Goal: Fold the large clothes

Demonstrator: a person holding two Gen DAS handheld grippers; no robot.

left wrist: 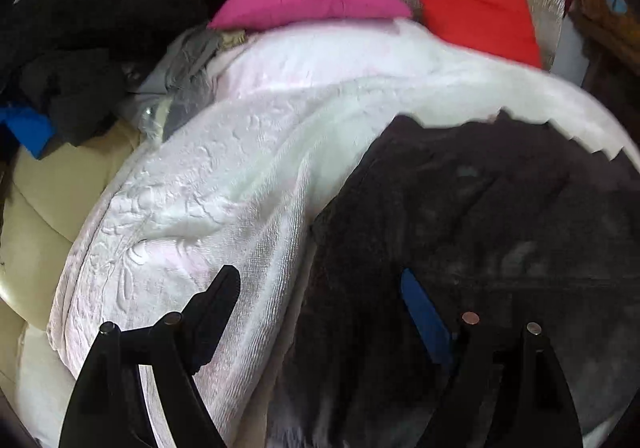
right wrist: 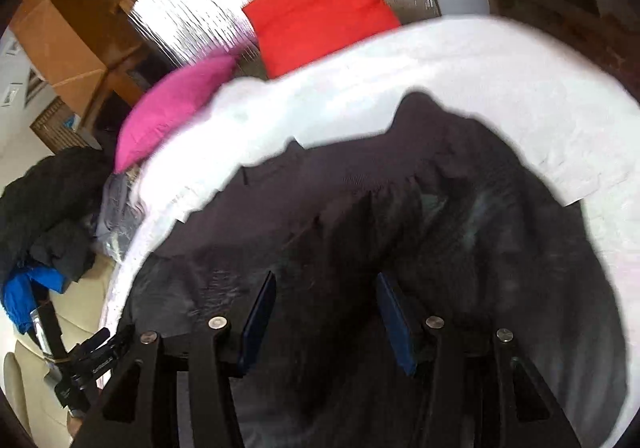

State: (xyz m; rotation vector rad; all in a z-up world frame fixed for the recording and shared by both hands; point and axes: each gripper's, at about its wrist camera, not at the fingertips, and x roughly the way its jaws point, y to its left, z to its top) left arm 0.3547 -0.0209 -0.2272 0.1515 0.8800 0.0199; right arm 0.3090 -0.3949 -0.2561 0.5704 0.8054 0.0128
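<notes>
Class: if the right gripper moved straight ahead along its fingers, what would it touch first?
Most likely the dark garment. The right gripper is open, its fingers framing that fabric, which lies on the white blanket. Blur makes the depth uncertain.

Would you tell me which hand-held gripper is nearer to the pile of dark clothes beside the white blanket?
Left. The left hand-held gripper straddles the white blanket's edge, toward the pile; the right hand-held gripper sits over the dark garment, farther away.
</notes>
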